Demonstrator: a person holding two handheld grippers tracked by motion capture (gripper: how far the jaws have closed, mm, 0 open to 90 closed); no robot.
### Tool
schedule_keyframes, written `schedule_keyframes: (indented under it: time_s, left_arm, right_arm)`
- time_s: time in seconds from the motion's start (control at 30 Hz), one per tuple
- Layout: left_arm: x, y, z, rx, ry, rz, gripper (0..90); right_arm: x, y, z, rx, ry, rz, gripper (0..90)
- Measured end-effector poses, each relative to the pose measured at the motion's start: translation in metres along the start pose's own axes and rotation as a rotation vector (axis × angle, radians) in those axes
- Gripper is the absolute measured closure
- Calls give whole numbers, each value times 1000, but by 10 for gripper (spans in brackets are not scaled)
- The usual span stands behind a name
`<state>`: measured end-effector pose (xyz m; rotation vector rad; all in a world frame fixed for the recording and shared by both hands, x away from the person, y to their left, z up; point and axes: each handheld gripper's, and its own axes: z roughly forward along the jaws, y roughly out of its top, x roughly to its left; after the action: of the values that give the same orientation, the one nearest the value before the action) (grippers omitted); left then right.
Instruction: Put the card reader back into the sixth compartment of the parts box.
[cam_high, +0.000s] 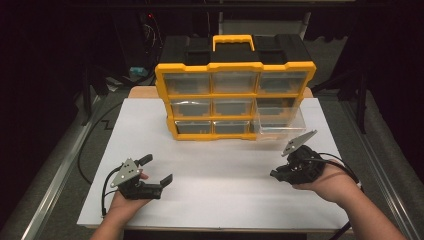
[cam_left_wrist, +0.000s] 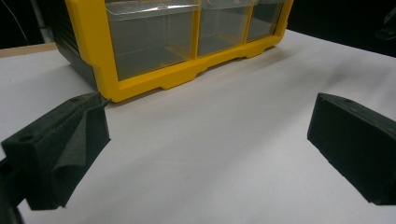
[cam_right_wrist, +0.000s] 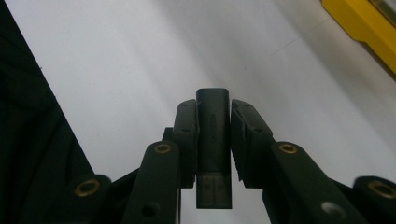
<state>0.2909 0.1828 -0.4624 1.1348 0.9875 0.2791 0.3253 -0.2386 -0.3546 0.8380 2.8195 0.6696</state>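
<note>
In the right gripper view, a small dark grey plug-like adapter (cam_right_wrist: 213, 140) stands upright between my right gripper's (cam_right_wrist: 213, 114) pads, which press on both its sides. In the high view the right gripper (cam_high: 275, 174) hovers over the right part of the white board, pointing left. My left gripper (cam_high: 157, 169) rests at the front left with its jaws wide apart and nothing between them; its black fingers (cam_left_wrist: 70, 140) frame bare board. A yellow drawer organizer (cam_high: 235, 100) stands at the back, and its clear lower right drawer (cam_high: 280, 127) is pulled out.
The white board (cam_high: 215, 170) covers the table, with dark floor and metal rails to either side. The organizer's lower drawers (cam_left_wrist: 149, 46) lie just ahead of the left gripper. Cables trail from both grippers toward the front edge.
</note>
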Motion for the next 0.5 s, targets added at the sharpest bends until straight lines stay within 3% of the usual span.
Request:
schedule_keyframes:
  time_s: [0.5]
  left_arm:
    - [-1, 0, -1, 4, -7, -4, 2]
  right_arm:
    - [-2, 14, -27, 0, -8, -17, 743]
